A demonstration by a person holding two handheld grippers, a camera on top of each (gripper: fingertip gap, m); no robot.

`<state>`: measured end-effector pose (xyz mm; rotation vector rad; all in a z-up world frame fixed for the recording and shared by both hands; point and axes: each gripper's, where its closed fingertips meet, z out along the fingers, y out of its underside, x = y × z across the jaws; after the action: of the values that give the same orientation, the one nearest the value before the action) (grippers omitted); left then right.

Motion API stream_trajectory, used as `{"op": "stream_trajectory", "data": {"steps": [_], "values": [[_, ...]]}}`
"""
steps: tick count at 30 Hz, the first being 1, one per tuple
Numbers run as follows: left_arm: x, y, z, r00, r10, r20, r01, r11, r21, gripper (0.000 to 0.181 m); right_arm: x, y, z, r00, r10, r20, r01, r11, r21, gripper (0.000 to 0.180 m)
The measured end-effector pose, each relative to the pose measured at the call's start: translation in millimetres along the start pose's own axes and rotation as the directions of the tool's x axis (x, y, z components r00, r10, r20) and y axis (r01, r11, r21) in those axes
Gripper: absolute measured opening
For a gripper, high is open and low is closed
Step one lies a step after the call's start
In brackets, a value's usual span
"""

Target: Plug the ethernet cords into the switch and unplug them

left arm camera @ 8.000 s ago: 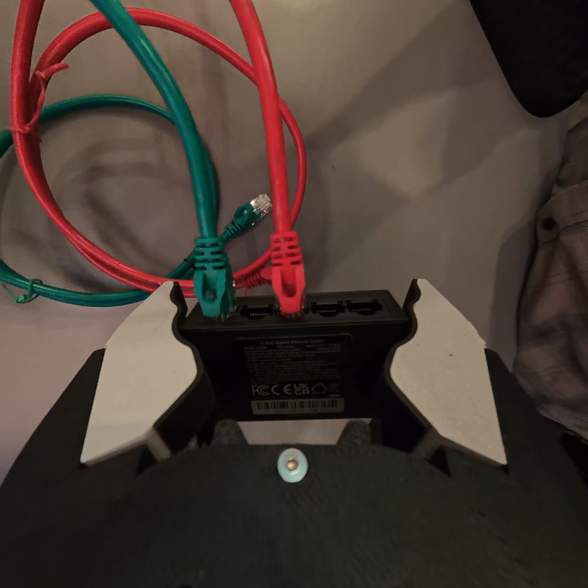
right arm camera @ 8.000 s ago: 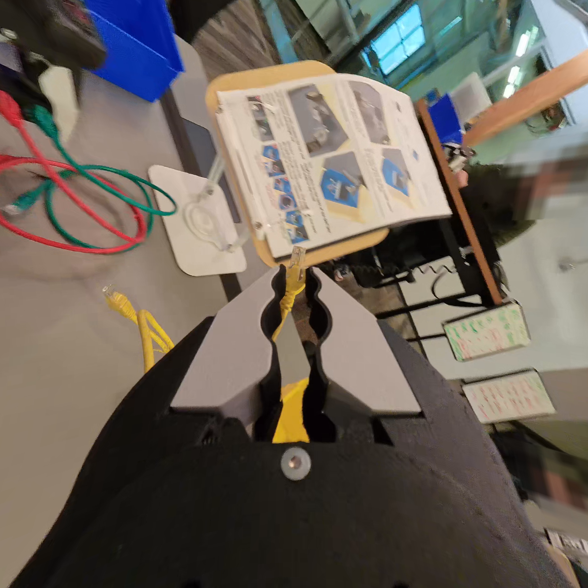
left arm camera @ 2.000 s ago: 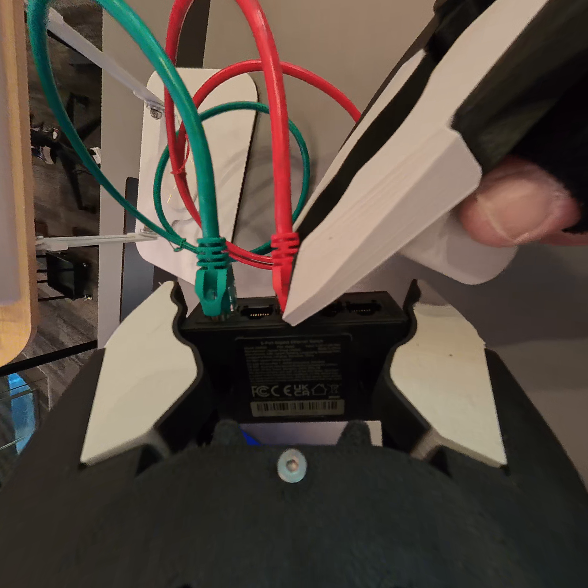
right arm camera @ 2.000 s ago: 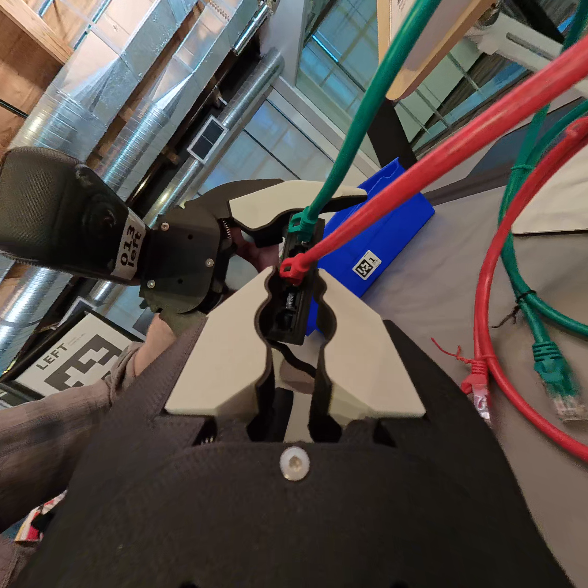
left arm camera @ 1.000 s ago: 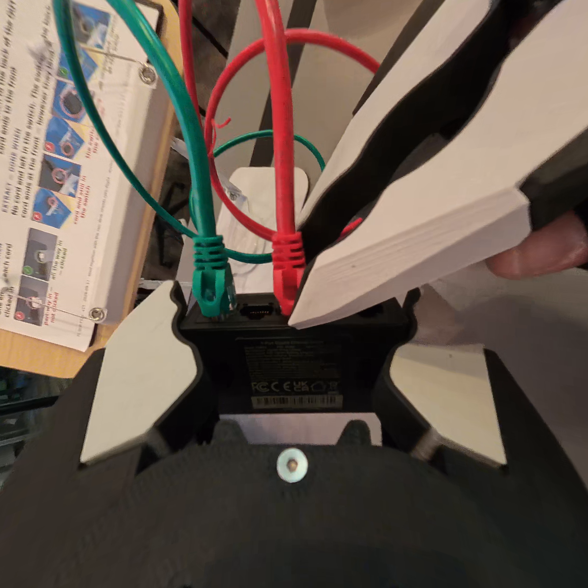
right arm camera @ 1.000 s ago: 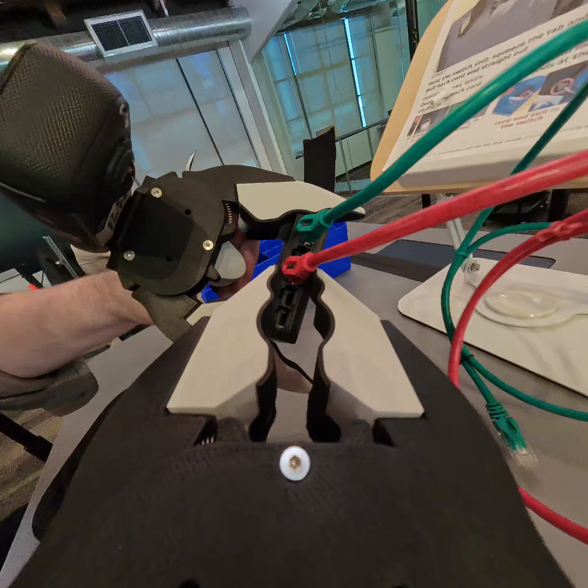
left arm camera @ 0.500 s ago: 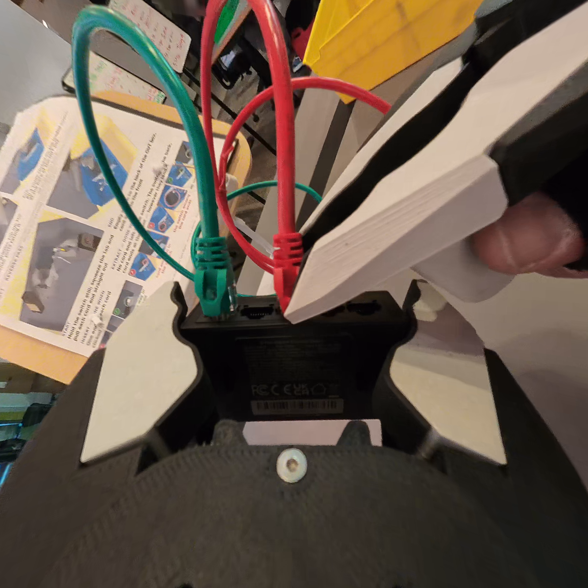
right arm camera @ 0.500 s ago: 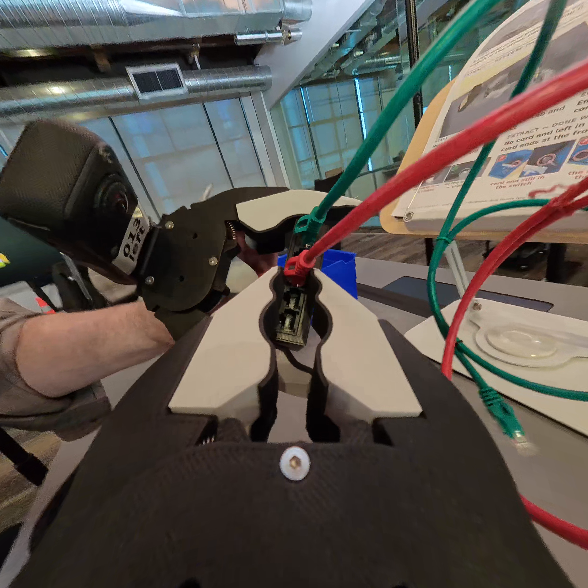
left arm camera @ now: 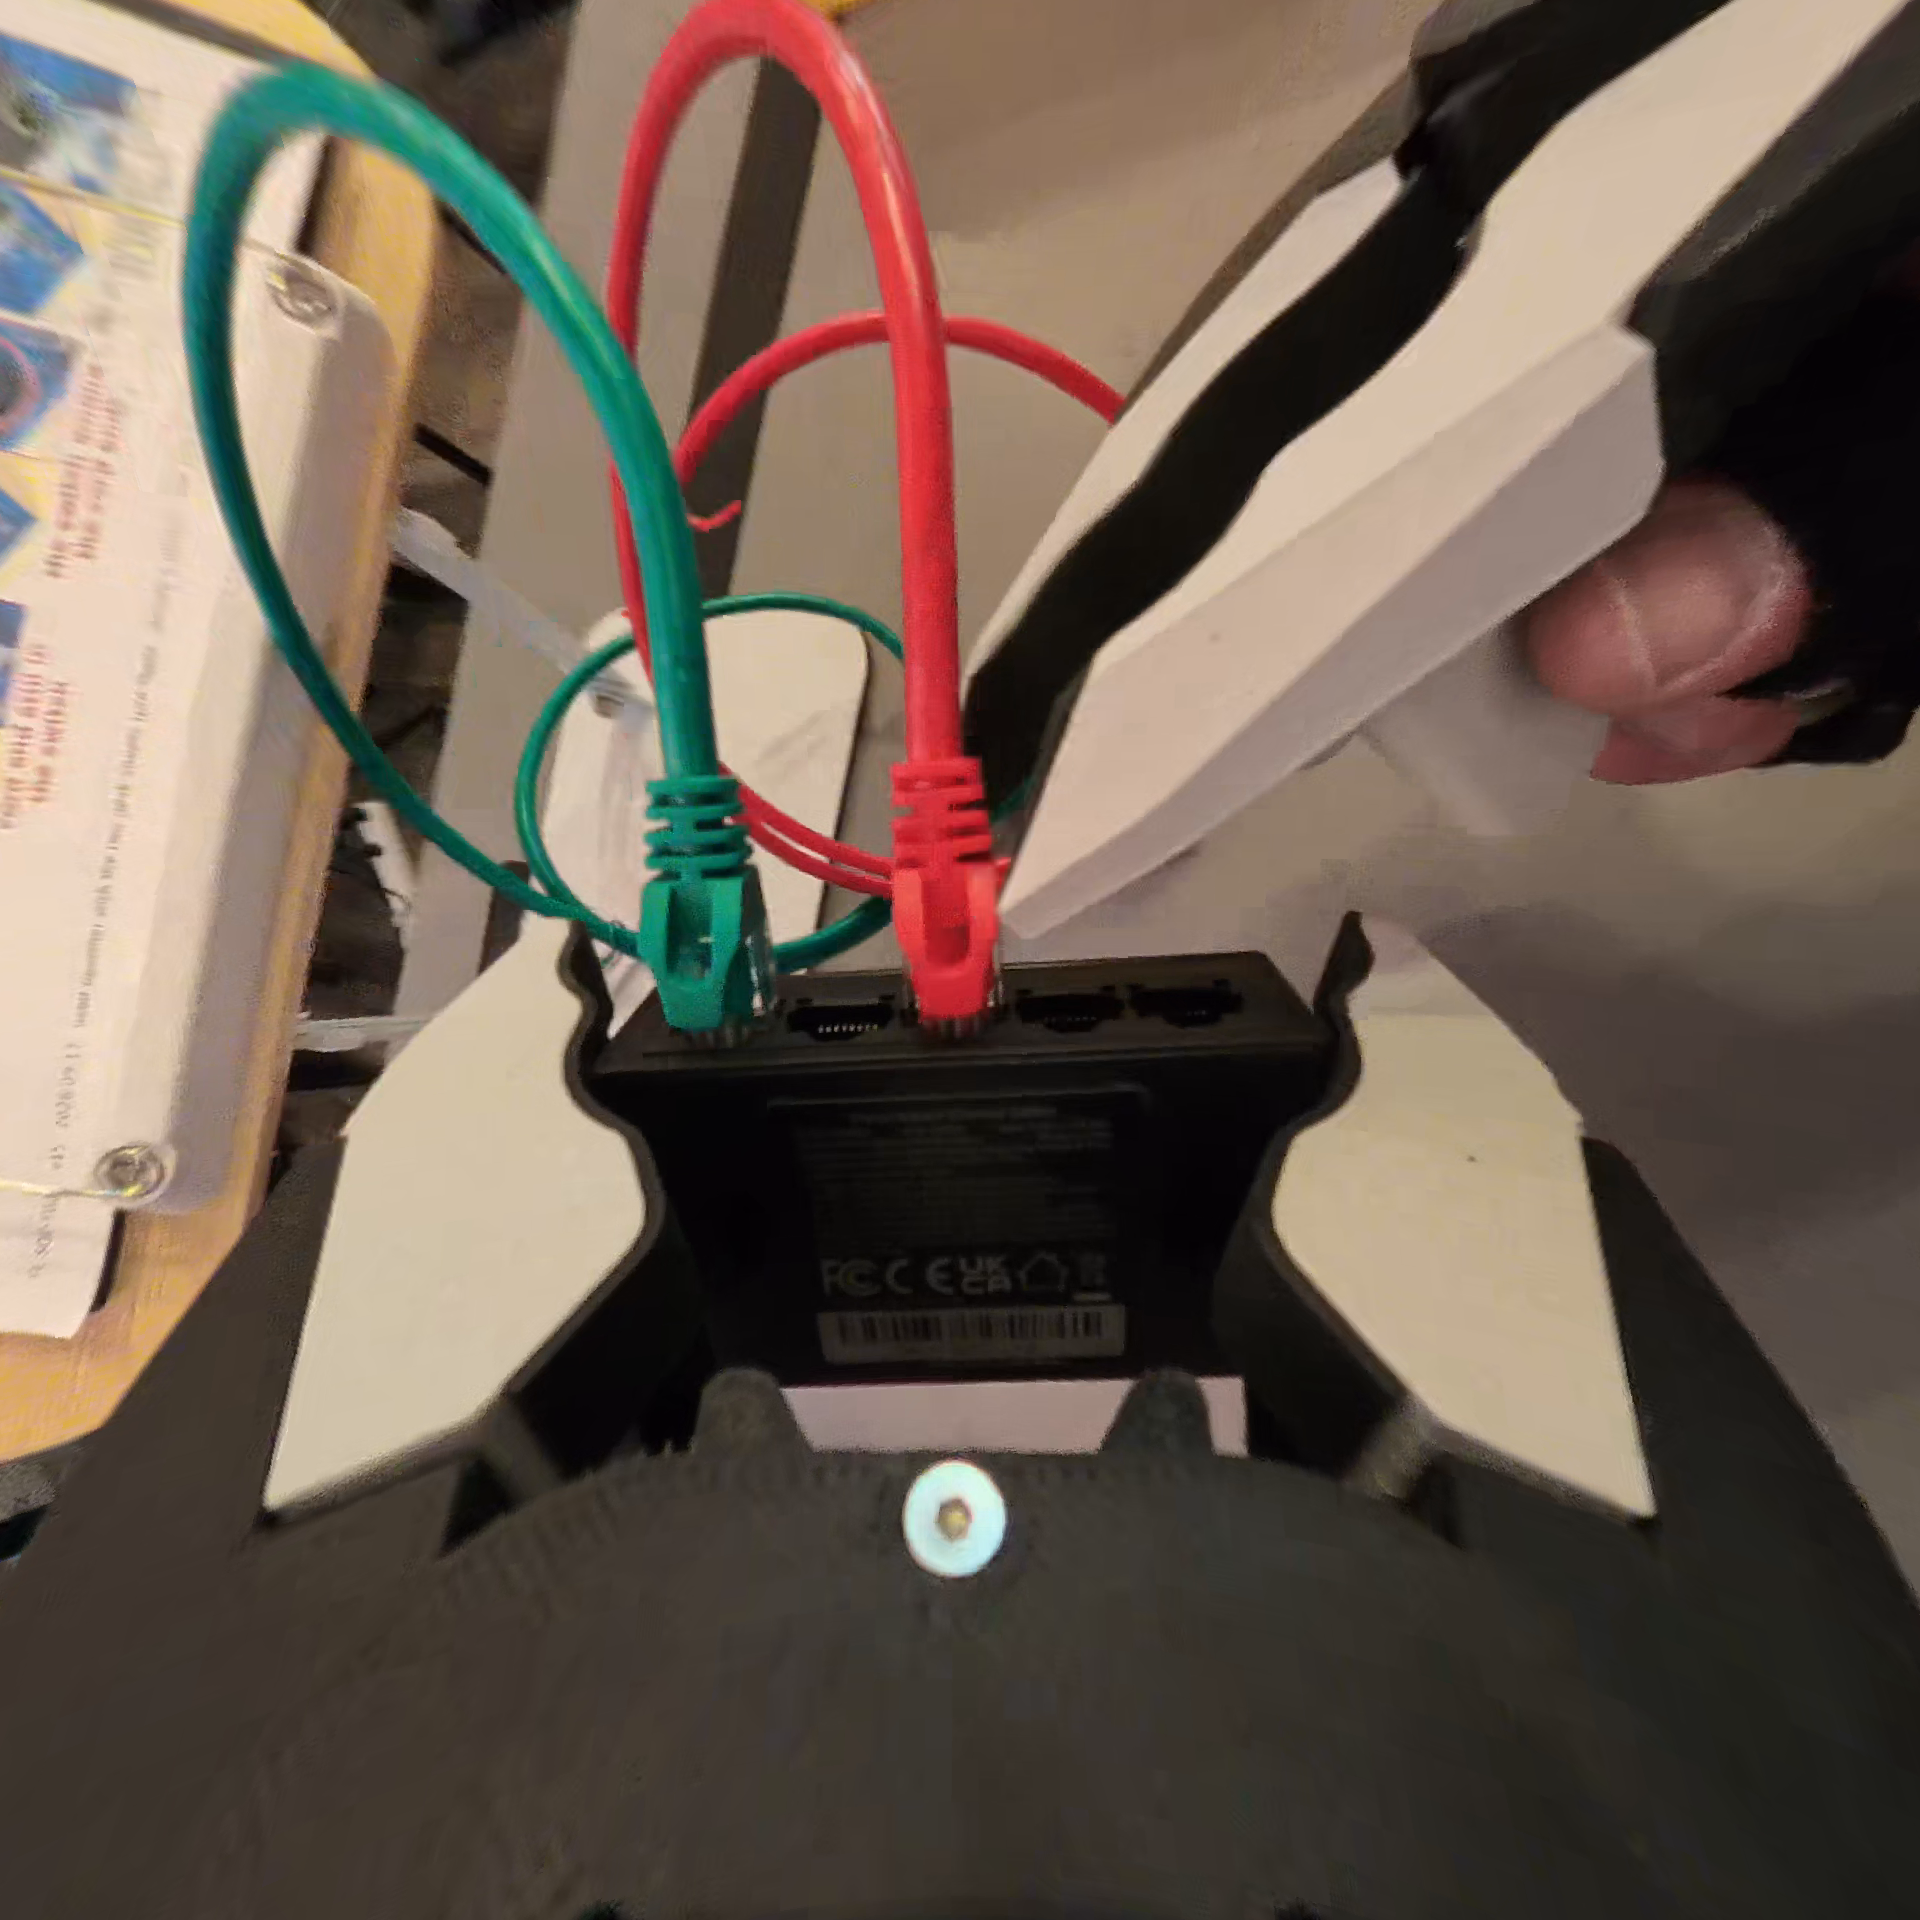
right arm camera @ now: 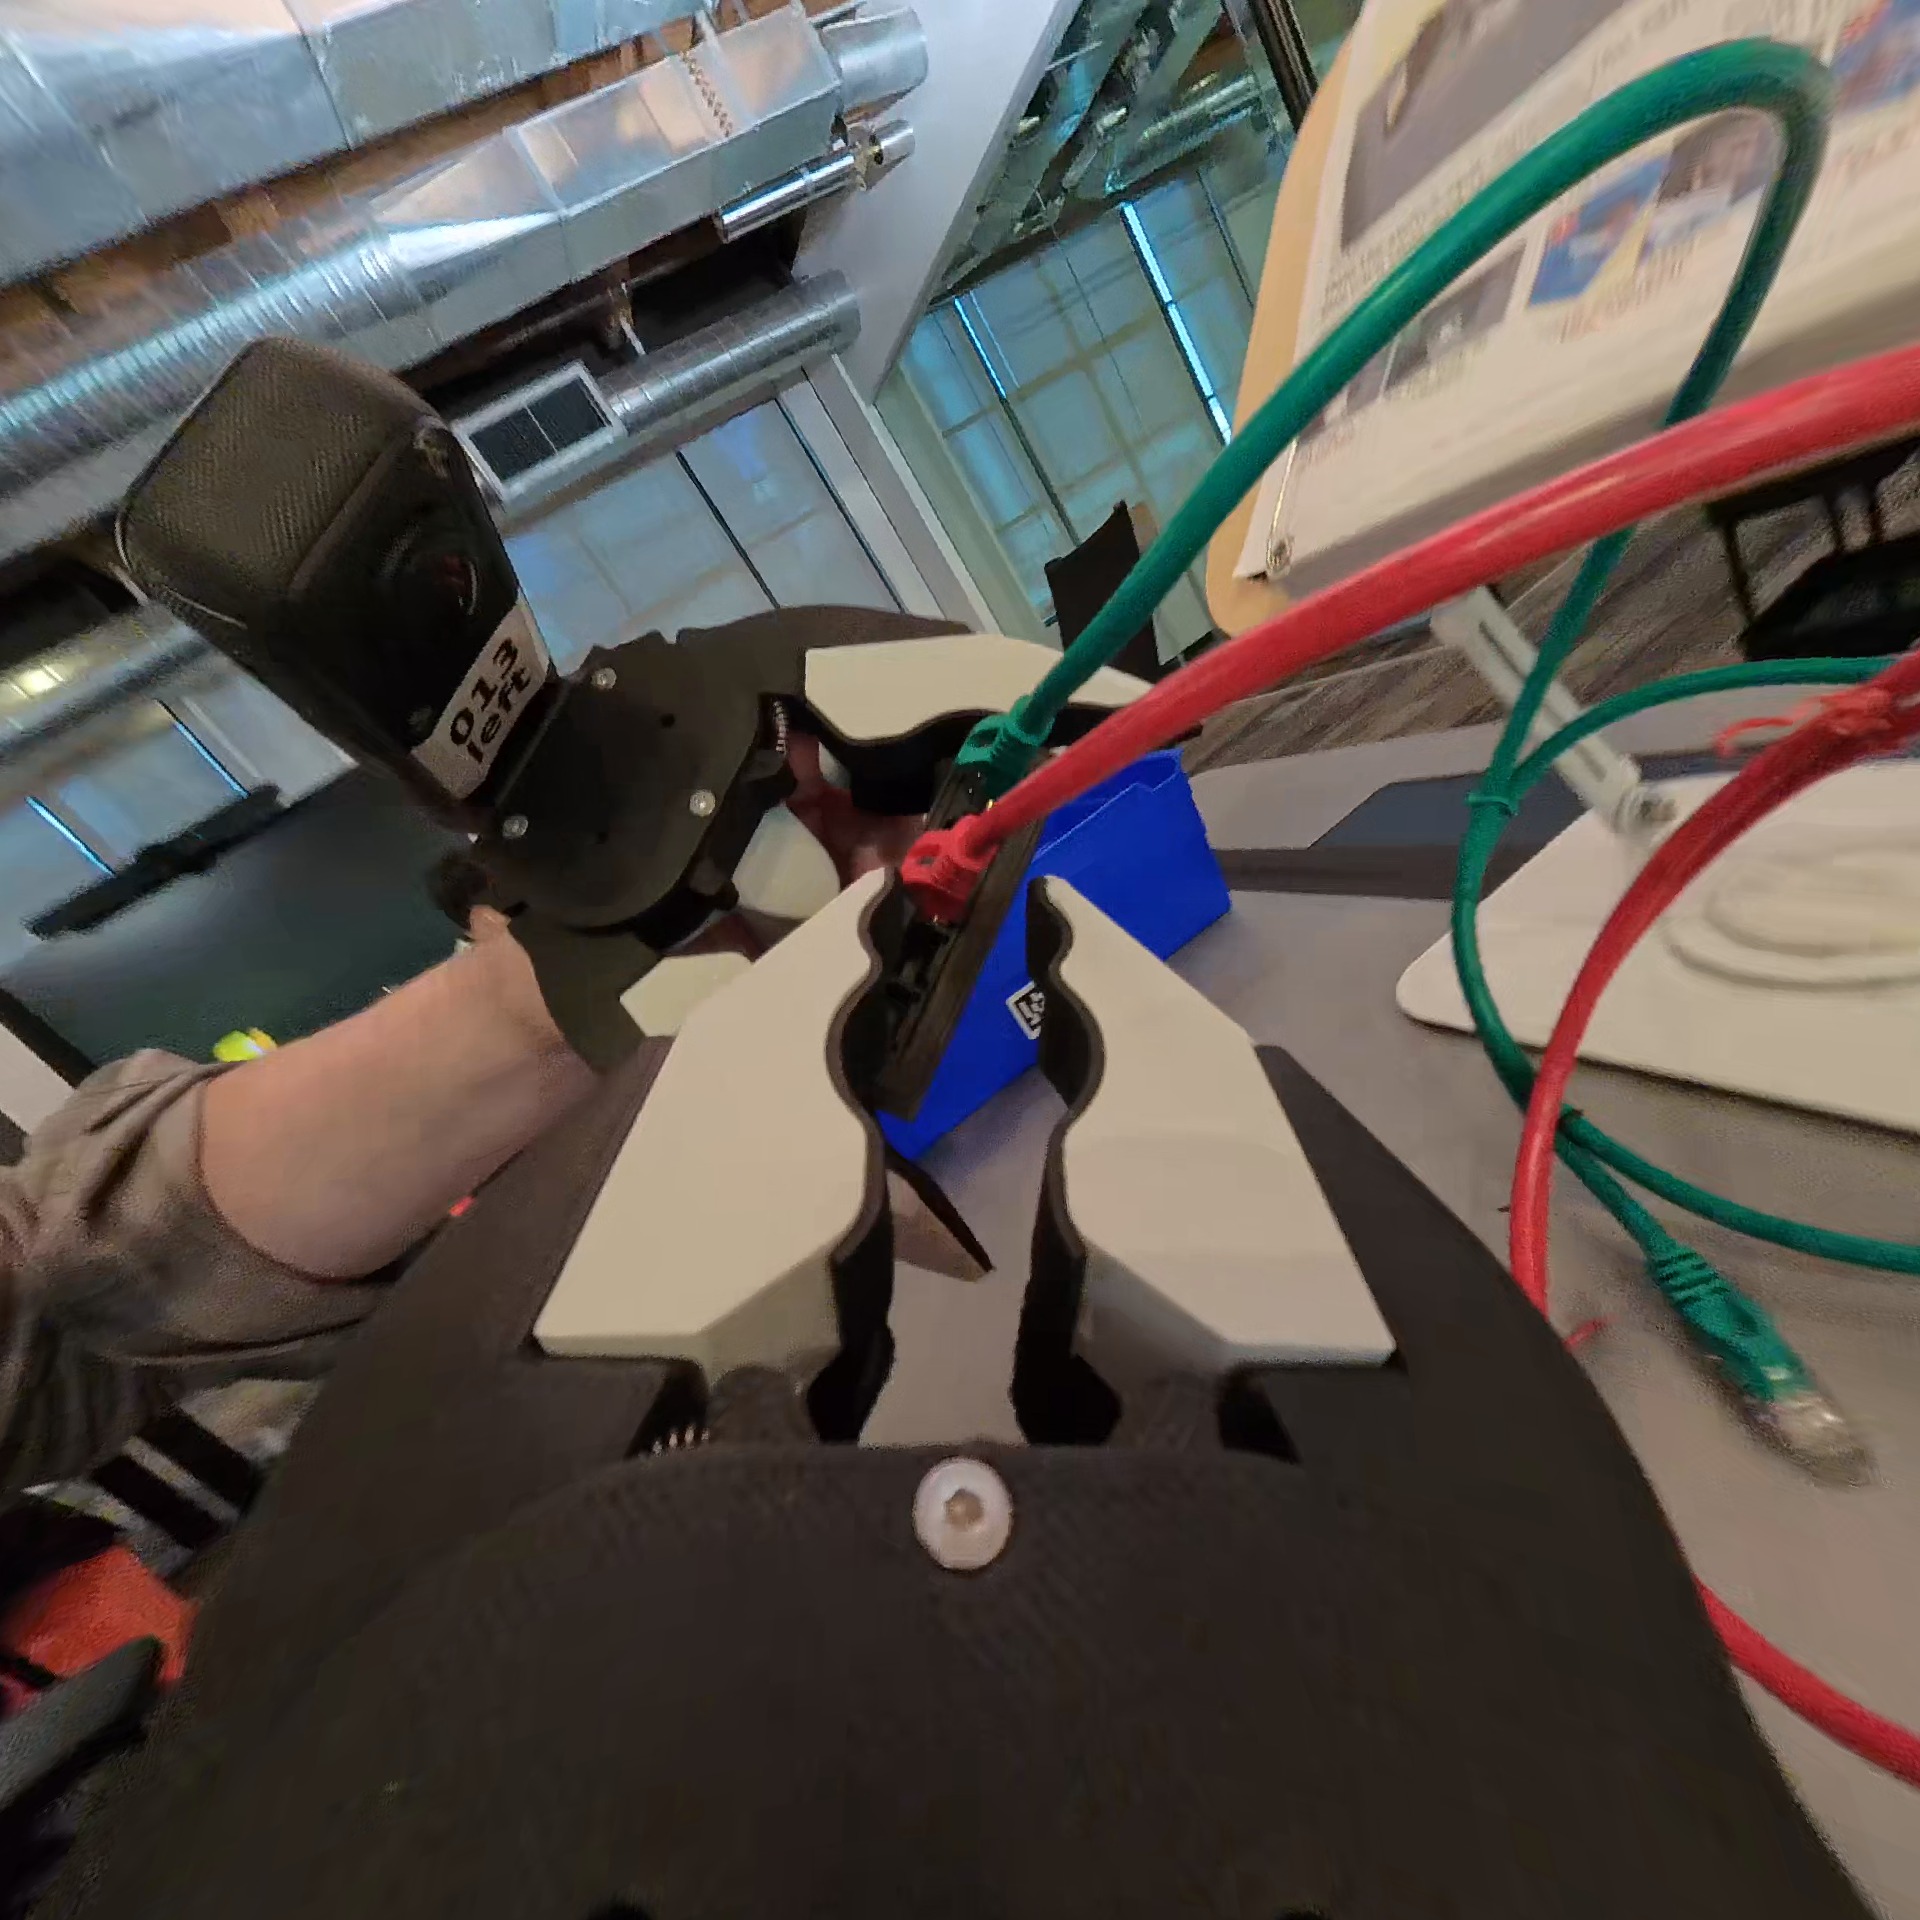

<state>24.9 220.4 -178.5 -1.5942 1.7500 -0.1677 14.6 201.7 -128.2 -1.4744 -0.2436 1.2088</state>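
My left gripper (left arm camera: pixel 961 930) is shut on the black switch (left arm camera: pixel 956 1143) and holds it in the air, ports facing away. A green cord's plug (left arm camera: pixel 707 935) sits in the leftmost port. A red cord's plug (left arm camera: pixel 945 904) sits in the third port. The other ports are empty. My right gripper (left arm camera: pixel 992 810) comes in from the upper right, its tips just right of the red plug, jaws slightly apart and empty. In the right wrist view the switch (right arm camera: pixel 935 997) and red plug (right arm camera: pixel 940 862) show between my right gripper's tips (right arm camera: pixel 966 899).
An instruction sheet on a wooden board (left arm camera: pixel 125 727) stands at the left. A blue bin (right arm camera: pixel 1122 862) sits behind the switch. A white stand base (right arm camera: pixel 1714 935) lies on the grey table, with the cords' loops and a loose green plug (right arm camera: pixel 1745 1361).
My right gripper's tips have drawn back up off the switch's ports to beside the red plug, and its jaws have parted a little. Both hands have tilted; the plugs stay in.
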Motion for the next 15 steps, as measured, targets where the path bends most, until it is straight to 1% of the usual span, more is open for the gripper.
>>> {"op": "stream_trajectory", "data": {"steps": [2,3,5,6,8,10,11,15], "values": [[6.5,9.5,1.2,0.992,-0.004,-0.125,-0.006,0.997,-0.075,0.127,4.7,8.7,2.0,0.995,0.098,0.013,-0.098,0.995,-0.001,0.022],[4.6,9.7,0.9,0.99,0.014,-0.141,-0.026,0.996,-0.086,0.127,6.1,12.6,3.0,0.99,0.14,0.021,-0.14,0.99,-0.003,0.022],[12.5,9.7,-2.1,0.967,0.023,-0.255,-0.055,0.991,-0.121,0.127,5.7,19.2,4.8,0.982,0.187,0.04,-0.186,0.982,-0.018,0.021],[10.9,9.8,-2.5,0.961,0.041,-0.272,-0.081,0.987,-0.136,0.127,5.3,20.9,5.3,0.985,0.17,0.038,-0.169,0.985,-0.03,0.022],[15.3,13.3,-6.1,0.929,0.037,-0.368,-0.11,0.977,-0.18,0.127,0.0,21.6,5.5,0.99,0.124,0.06,-0.12,0.991,-0.065,0.018],[11.8,12.2,-8.4,0.911,0.031,-0.411,-0.12,0.974,-0.191,0.127,-2.9,17.6,3.2,0.997,0.048,0.061,-0.043,0.996,-0.074,0.013],[11.9,11.7,-10.8,0.895,0.021,-0.445,-0.121,0.973,-0.197,0.127,-3.4,17.0,2.4,0.999,0.002,0.054,0.003,0.996,-0.088,0.013],[4.3,13.0,-13.2,0.876,0.028,-0.481,-0.151,0.964,-0.218,0.127,-2.5,17.8,3.2,0.968,-0.25,-0.015,0.244,0.954,-0.172,0.011]]}}
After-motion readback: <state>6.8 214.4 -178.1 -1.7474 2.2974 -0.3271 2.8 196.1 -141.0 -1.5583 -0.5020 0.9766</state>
